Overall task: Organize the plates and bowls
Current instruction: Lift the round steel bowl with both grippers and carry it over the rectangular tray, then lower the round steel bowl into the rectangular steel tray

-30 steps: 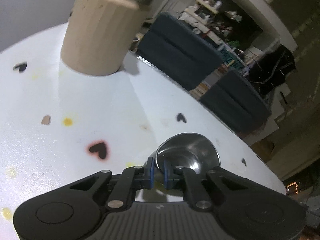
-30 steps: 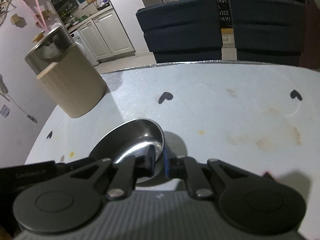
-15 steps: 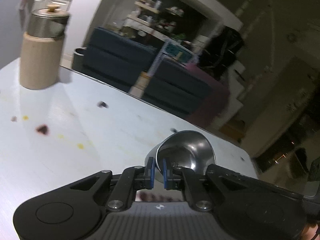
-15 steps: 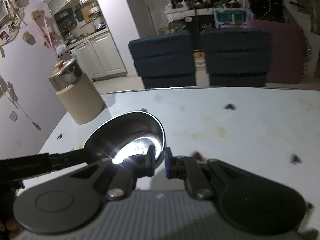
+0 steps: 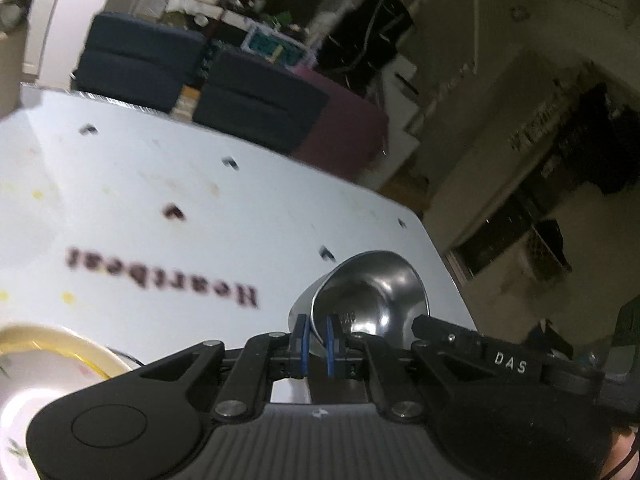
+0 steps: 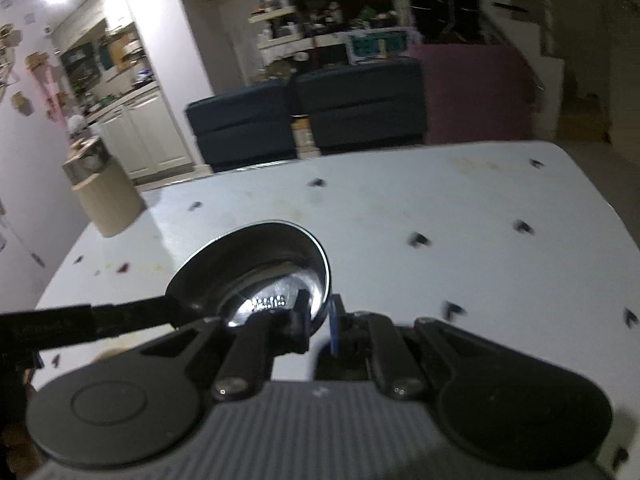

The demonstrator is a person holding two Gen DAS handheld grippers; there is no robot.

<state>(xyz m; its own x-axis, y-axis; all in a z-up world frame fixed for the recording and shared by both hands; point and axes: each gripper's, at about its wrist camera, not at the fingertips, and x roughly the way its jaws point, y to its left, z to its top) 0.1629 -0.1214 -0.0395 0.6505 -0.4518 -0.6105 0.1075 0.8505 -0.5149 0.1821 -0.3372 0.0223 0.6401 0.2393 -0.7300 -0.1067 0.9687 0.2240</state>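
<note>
A shiny steel bowl [image 5: 372,300] is held in the air above the white table [image 5: 160,184] by both grippers. My left gripper [image 5: 316,340] is shut on one side of its rim. My right gripper [image 6: 318,316] is shut on the opposite side of the same bowl [image 6: 256,268]. The right gripper's black body shows at the right edge of the left wrist view, and the left gripper's finger reaches in from the left of the right wrist view. A white plate with a yellow rim [image 5: 44,364] lies at the lower left of the left wrist view.
A beige canister with a steel lid [image 6: 102,192] stands at the table's far left corner. Dark blue seats [image 6: 352,108] and a maroon block [image 6: 476,92] stand beyond the far edge. The table's right edge [image 5: 444,256] drops off near the bowl.
Both grippers have lifted the bowl higher and carried it back toward the near side of the table. The canister has receded and the yellow-rimmed plate has come into the left wrist view.
</note>
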